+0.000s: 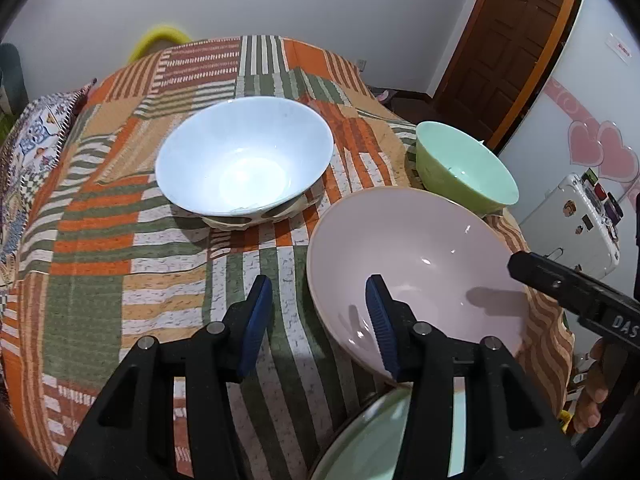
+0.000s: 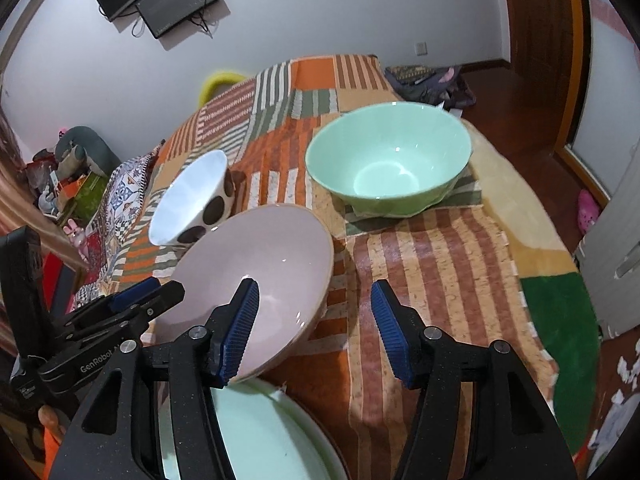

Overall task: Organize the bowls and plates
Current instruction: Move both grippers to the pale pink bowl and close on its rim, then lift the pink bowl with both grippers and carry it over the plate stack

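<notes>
A pink bowl point(image 1: 416, 264) point(image 2: 256, 264) sits near the front of the table. Its near edge overlaps a pale green plate point(image 1: 380, 436) point(image 2: 256, 432). My left gripper point(image 1: 318, 284) is open and straddles the bowl's left rim, one pad inside and one outside, neither pressing. My right gripper point(image 2: 315, 286) is open and straddles the right rim the same way. A white bowl point(image 1: 244, 160) with brown spots point(image 2: 192, 196) stands farther back. A green bowl point(image 1: 464, 168) point(image 2: 388, 160) stands at the back right.
A striped orange, green and white patchwork cloth point(image 1: 120, 240) point(image 2: 432, 264) covers the table, which drops off at the right. A yellow chair back point(image 1: 160, 38) stands beyond the far edge. A wooden door point(image 1: 508, 40) and a fridge point(image 1: 576, 224) are to the right.
</notes>
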